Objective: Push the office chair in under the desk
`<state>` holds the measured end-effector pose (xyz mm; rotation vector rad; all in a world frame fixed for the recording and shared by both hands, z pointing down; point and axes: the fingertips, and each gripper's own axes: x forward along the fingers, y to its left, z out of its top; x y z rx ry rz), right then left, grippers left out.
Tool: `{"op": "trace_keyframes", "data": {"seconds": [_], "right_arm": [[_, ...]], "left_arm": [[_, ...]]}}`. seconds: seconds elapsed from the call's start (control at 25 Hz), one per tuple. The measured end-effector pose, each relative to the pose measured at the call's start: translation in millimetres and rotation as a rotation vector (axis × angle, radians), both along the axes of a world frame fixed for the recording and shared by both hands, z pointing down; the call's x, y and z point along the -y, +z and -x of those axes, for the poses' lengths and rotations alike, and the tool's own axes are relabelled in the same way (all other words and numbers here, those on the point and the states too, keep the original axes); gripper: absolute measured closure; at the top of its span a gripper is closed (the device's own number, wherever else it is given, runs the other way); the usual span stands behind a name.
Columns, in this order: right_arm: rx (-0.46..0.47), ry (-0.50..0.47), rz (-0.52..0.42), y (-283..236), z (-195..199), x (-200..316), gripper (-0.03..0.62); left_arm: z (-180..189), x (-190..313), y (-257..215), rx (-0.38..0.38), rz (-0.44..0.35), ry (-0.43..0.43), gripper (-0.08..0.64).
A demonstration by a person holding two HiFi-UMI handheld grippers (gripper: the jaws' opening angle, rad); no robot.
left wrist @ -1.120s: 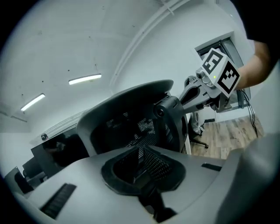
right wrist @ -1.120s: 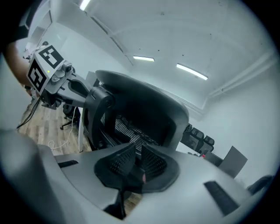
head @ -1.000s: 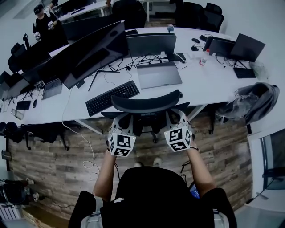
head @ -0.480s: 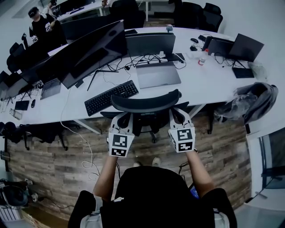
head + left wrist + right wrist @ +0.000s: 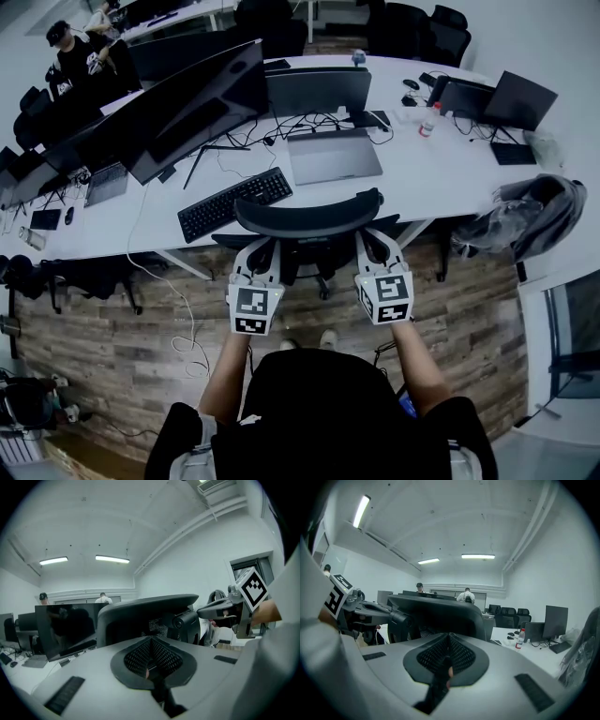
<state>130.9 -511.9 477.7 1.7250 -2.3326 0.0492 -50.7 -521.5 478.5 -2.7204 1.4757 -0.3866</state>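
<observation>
I look down on a long white desk (image 5: 441,178) in an open office with a wood-plank floor (image 5: 122,328). A keyboard (image 5: 236,203), a laptop (image 5: 334,157) and dark monitors (image 5: 192,117) stand on the desk. The office chair (image 5: 307,217) is black, with a curved rail across the top of its back. It stands at the desk's near edge, its back just outside that edge. It faces the desk, and the long axis of its back runs along the desk's edge. My left gripper (image 5: 257,251) and right gripper (image 5: 373,246) are at the chair's back, on the side away from the desk. Both pairs of jaws are together, with nothing between them.
</observation>
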Motion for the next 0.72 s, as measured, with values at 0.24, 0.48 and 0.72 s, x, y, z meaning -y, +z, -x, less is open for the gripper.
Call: {"op": "trace_keyframes", "data": {"seconds": [0.24, 0.48, 0.72], "right_arm": [[-0.005, -0.01, -0.011, -1.3, 5.0, 1.7, 0.568], [-0.021, -0.014, -0.01, 1.4, 7.4, 1.9, 0.568], [-0.027, -0.008, -0.01, 1.1, 7.8, 1.0, 0.568]], "left_arm": [[4.9, -2.4, 0.0, -0.026, -0.003, -0.008, 0.546], [4.8, -2.6, 0.8, -0.046, 0.007, 0.0, 0.546], [3.9, -4.8, 0.2, -0.038, -0.001, 0.0, 0.546]]}}
